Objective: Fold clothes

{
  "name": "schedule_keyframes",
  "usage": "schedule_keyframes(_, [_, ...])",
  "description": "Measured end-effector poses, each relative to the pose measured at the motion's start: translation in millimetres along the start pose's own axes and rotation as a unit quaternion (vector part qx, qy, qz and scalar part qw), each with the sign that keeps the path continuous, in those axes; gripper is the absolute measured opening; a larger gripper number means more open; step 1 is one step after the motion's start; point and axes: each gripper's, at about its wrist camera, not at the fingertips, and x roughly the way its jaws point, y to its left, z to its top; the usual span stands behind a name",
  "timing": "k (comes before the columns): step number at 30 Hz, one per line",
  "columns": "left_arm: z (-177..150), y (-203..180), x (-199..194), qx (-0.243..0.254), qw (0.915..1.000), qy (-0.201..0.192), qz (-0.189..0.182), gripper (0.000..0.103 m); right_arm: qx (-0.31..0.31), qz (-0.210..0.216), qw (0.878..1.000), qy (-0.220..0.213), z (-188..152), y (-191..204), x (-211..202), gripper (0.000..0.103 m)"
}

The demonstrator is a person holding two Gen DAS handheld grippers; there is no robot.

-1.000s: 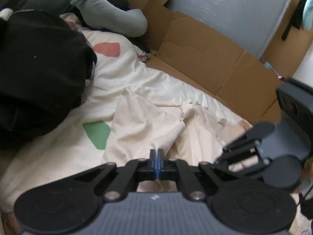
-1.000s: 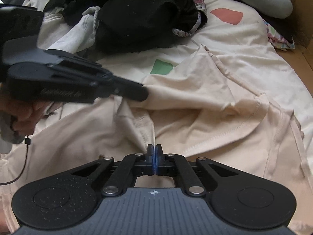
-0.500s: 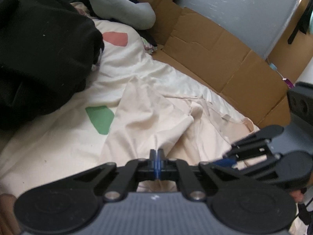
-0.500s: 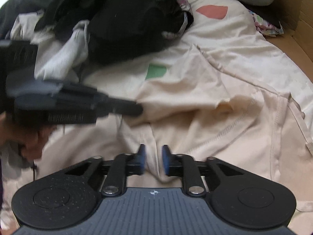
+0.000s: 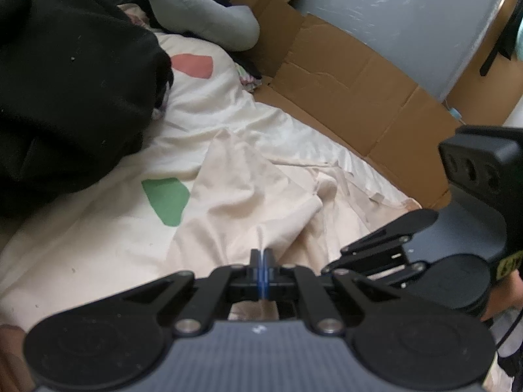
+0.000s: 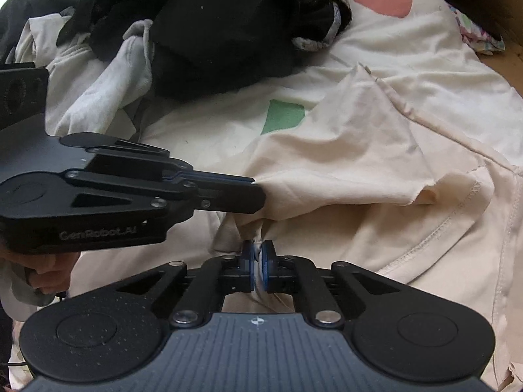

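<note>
A cream garment (image 5: 255, 196) (image 6: 343, 163) lies crumpled on a white sheet (image 5: 81, 245) with a green patch (image 5: 166, 199). My left gripper (image 5: 261, 258) is shut, with a thin ridge of the cream cloth pinched at its tips; the right wrist view shows it (image 6: 253, 191) from the side, holding the cloth's lifted edge. My right gripper (image 6: 258, 258) sits just below and in front of it, its jaws closing, with the blue pads pressing a bunched fold of the same garment. In the left wrist view the right gripper (image 5: 340, 258) shows at the right, its tips hidden.
A pile of black clothes (image 5: 65, 81) (image 6: 228, 26) lies behind the garment, with a white garment (image 6: 108, 75) beside it. A grey padded item (image 5: 202, 16) lies at the far end. Flattened cardboard (image 5: 343, 91) borders the sheet. A hand (image 6: 49, 274) grips the left tool.
My right gripper opened, shifted a little lower onto the cloth, and shut again on a fold of the cream garment. My left gripper stayed shut on the cloth's edge, almost still.
</note>
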Motion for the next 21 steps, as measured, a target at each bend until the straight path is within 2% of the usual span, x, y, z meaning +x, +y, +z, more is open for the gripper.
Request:
schedule_keyframes(3, [4, 6, -5, -0.015, 0.9998, -0.011, 0.001, 0.016, 0.006, -0.006, 1.0, -0.015, -3, -1, -12, 0.001])
schedule_keyframes(4, [5, 8, -7, -0.019, 0.9997, -0.016, 0.003, 0.017, 0.015, -0.008, 1.0, -0.02, -4, -2, -17, 0.001])
schedule_keyframes(12, [29, 14, 4, 0.01, 0.9997, -0.018, 0.01, 0.017, 0.037, -0.031, 0.998, -0.05, -20, 3, -48, 0.001])
schedule_keyframes(17, [44, 17, 26, 0.029, 0.9996, -0.003, 0.001, 0.017, 0.034, -0.047, 0.996, -0.064, -34, 14, -59, 0.0])
schedule_keyframes(21, [53, 18, 47, 0.043, 0.999, 0.003, 0.015, 0.017, 0.029, -0.068, 0.994, -0.079, -44, 23, -62, 0.0])
